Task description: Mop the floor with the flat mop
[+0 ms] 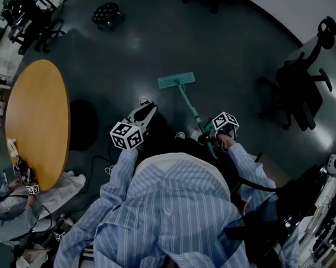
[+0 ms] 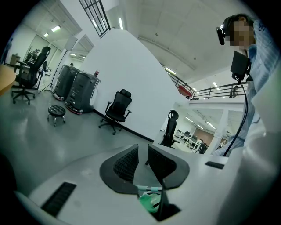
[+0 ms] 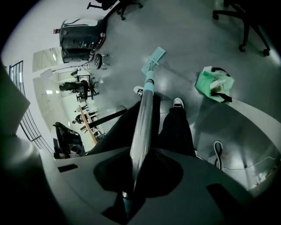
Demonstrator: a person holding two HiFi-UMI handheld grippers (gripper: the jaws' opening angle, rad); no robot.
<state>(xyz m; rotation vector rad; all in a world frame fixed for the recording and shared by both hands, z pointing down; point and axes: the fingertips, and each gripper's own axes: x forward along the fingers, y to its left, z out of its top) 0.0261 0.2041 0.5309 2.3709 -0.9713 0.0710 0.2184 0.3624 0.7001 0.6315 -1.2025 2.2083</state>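
Floor [image 1: 161, 41]: dark, smooth, glossy open-office surface. The flat mop [image 1: 176, 80] has a rectangular teal head lying flat ahead of the person's shoes, between the round wooden desk [image 1: 38, 122] and an office chair [image 1: 298, 86].

Right gripper [image 3: 134, 171]: clamped on the mop's slick metal handle [image 3: 144, 127]. Left gripper [image 2: 142, 165]: jaws slightly parted, empty.

Risk: held by one gripper, the round tube could twist or slip, and a wide stroke could catch the chair's legs.
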